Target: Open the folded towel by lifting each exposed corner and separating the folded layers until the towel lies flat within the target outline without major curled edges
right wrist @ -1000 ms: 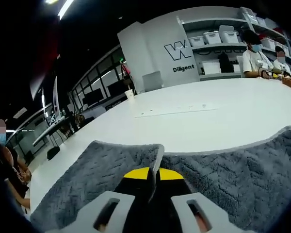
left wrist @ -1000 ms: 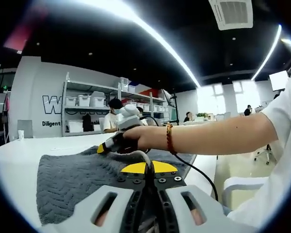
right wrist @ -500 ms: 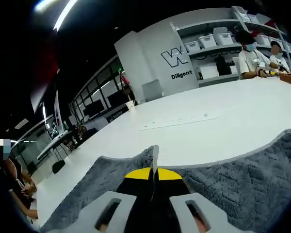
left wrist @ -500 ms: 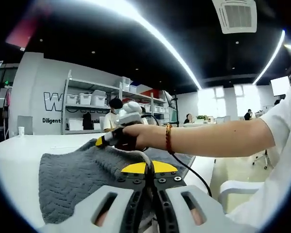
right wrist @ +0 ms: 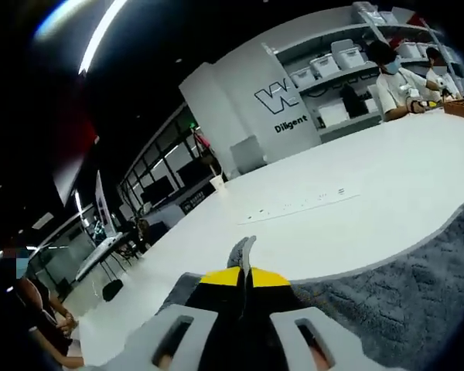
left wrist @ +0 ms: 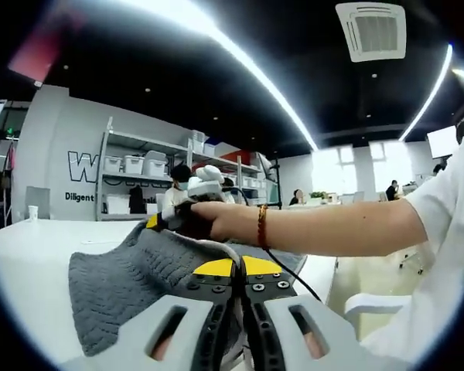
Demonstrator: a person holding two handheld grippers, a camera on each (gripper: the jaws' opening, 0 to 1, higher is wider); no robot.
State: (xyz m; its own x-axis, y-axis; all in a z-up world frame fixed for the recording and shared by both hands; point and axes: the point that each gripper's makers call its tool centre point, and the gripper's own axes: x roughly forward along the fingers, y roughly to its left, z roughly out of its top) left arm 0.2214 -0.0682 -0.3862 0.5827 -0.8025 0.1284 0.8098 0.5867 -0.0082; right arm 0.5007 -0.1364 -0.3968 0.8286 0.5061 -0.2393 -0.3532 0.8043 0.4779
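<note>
Holding the grey towel at two points, you have it stretched between your grippers above the white table, and that span is what the next move depends on. Your left gripper has its jaws pressed together on a towel edge right at the yellow tips, with cloth falling away on the side toward the shelving. Your right gripper, seen in the left gripper view beyond the left one and nearer the shelving, is raised off the table with a peak of cloth rising to it; in its own view, the right gripper has its jaws closed, a thin fold of towel standing up between them. So the towel's length runs from one gripper to the other, away from you toward the shelving. To my eye, both corners are lifted and the layers are not yet spread flat; I cannot make out a target outline.
</note>
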